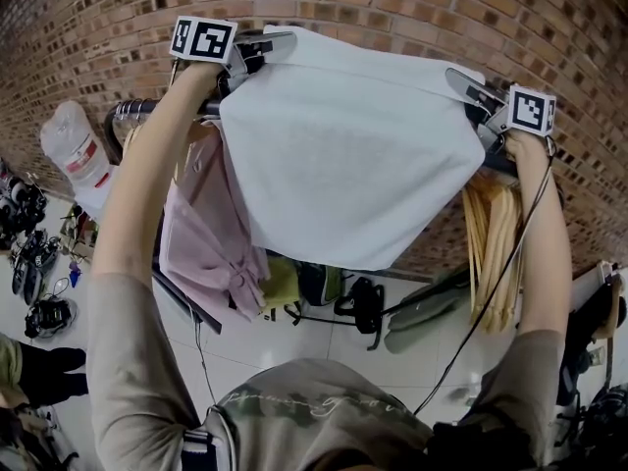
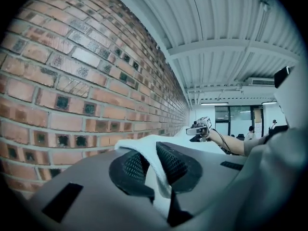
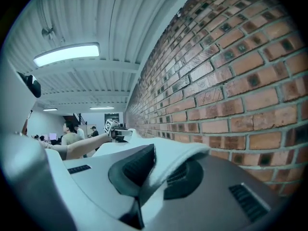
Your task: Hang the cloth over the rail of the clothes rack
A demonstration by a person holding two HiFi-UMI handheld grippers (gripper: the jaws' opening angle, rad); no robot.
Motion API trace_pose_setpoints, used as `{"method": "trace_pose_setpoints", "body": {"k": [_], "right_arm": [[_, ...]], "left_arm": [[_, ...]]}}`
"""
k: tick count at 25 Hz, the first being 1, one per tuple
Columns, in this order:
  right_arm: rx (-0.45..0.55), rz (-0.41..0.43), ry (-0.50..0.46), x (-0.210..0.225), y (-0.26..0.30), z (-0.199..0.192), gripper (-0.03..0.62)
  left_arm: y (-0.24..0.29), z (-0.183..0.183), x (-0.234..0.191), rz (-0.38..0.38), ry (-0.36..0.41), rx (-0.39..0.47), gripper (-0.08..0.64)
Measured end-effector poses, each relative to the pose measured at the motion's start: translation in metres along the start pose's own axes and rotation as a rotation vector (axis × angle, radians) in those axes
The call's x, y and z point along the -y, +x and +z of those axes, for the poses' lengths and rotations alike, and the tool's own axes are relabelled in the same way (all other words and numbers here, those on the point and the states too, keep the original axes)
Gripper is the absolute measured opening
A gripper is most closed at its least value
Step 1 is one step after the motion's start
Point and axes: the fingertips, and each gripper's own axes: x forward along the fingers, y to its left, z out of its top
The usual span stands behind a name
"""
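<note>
Brick wall (image 1: pixel 412 8) right ahead of me, red and rough, filling the top of the head view. Below it is a pale tiled floor (image 1: pixel 294 346) with dark bags and gear lying along the foot of the wall. Overhead there's a white ribbed ceiling (image 2: pixel 226 23) with a long lamp (image 3: pixel 67 54) lit, and the room opens out far behind, where a few people (image 3: pixel 72 134) stand small and hazy.

Now the rack. Its rail (image 1: pixel 137 109) shows as a shiny bar at the left, with a pink garment (image 1: pixel 201 234) hanging below it. A bunch of wooden hangers (image 1: pixel 496 243) dangles at the right end.

Both arms are up. My left tool (image 1: pixel 283 39) is clamped on one top corner of the white cloth (image 1: pixel 343 165), pads pinching the fabric, which folds up between them in the left gripper view. My right tool (image 1: pixel 459 78) is clamped on the other top corner, with the cloth bulging over one pad in the right gripper view.

The top edge runs taut from tool to tool, close to the bricks. The rest of the cloth hangs down in a wide sheet that covers the middle of the rail. I can't tell whether it is touching the rail or just hanging in front of it.
</note>
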Motion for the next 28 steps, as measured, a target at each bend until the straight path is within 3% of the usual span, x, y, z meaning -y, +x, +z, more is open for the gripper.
{"method": "trace_pose_setpoints", "body": {"k": [2, 4, 8, 10, 12, 14, 22, 28], "right_arm": [[-0.005, -0.023, 0.017, 0.005, 0.000, -0.002, 0.039], [-0.016, -0.020, 0.028, 0.005, 0.002, -0.005, 0.113], [-0.024, -0.061, 0.026, 0.012, 0.001, -0.006, 0.245], [-0.012, -0.097, 0.030, 0.017, -0.003, -0.004, 0.247], [-0.002, -0.050, 0.040, 0.009, 0.000, -0.003, 0.246], [-0.006, -0.015, 0.035, 0.002, 0.004, -0.003, 0.247], [0.013, -0.029, 0.018, 0.004, 0.001, 0.001, 0.245], [-0.019, -0.071, 0.004, 0.008, -0.002, -0.006, 0.245]], "left_arm": [[0.004, 0.000, 0.005, -0.028, 0.005, 0.005, 0.043], [0.007, -0.001, 0.011, -0.052, 0.011, 0.002, 0.126], [0.012, -0.014, 0.014, -0.072, -0.018, -0.051, 0.201], [0.014, -0.022, 0.017, -0.090, -0.044, -0.081, 0.249], [0.015, -0.028, 0.022, -0.110, -0.046, -0.106, 0.276], [0.017, -0.031, 0.025, -0.117, -0.037, -0.126, 0.276], [0.018, -0.041, 0.021, -0.074, 0.032, -0.191, 0.275], [0.014, -0.024, 0.021, -0.088, -0.003, -0.100, 0.275]]}}
